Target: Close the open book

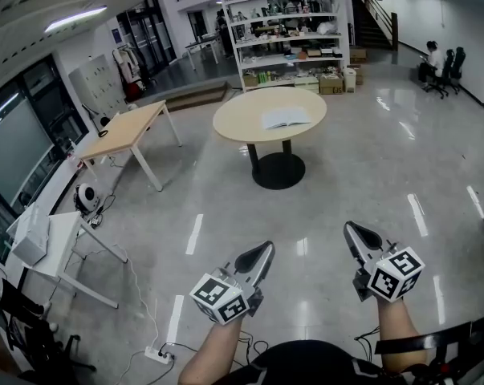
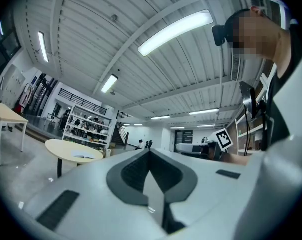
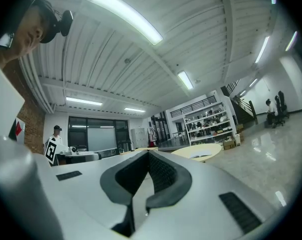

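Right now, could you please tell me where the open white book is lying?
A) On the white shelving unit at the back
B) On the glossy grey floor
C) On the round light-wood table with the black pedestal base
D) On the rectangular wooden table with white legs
C: in the head view the open white book lies flat, pages up, on the round light-wood table, far ahead of both grippers.
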The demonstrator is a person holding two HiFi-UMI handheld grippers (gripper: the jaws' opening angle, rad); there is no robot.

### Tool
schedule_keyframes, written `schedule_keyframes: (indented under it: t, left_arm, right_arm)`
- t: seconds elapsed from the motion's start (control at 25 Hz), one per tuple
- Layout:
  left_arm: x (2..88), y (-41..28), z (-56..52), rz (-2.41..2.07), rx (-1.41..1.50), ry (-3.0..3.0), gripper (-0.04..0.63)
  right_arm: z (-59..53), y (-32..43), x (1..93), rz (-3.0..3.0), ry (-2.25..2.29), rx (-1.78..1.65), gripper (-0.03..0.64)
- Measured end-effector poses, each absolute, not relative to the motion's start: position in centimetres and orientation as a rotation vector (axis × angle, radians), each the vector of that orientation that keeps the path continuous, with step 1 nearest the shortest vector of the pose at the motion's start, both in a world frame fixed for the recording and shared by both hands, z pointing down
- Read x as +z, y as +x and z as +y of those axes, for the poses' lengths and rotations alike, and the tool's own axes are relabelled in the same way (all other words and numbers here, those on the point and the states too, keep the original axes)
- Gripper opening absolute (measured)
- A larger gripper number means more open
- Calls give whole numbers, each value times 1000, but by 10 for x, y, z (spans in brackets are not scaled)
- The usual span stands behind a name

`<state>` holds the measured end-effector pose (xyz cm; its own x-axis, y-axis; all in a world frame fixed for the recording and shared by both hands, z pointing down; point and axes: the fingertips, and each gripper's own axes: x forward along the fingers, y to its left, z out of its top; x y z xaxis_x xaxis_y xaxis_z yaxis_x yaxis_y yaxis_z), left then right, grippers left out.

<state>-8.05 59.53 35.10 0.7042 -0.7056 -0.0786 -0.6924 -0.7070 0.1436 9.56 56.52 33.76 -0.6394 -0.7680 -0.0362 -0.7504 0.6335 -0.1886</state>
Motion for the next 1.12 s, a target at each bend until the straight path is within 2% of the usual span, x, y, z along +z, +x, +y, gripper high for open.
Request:
schedule_keyframes:
  t: [0.56,0.92,1.12]
  left_arm:
    - [359,-140,553,-1070,-227,2816,-3]
    - [365,-130,455,-1087,-224,2817,-3]
    - [362,-97,374,-1109,-216,2833,-3]
  right_arm:
    - [535,39,352,2708,-1338,-269,0]
    - [436,41,358,2703,-1299,-264,0]
    - [350,74,359,2706,-1262,-274,0]
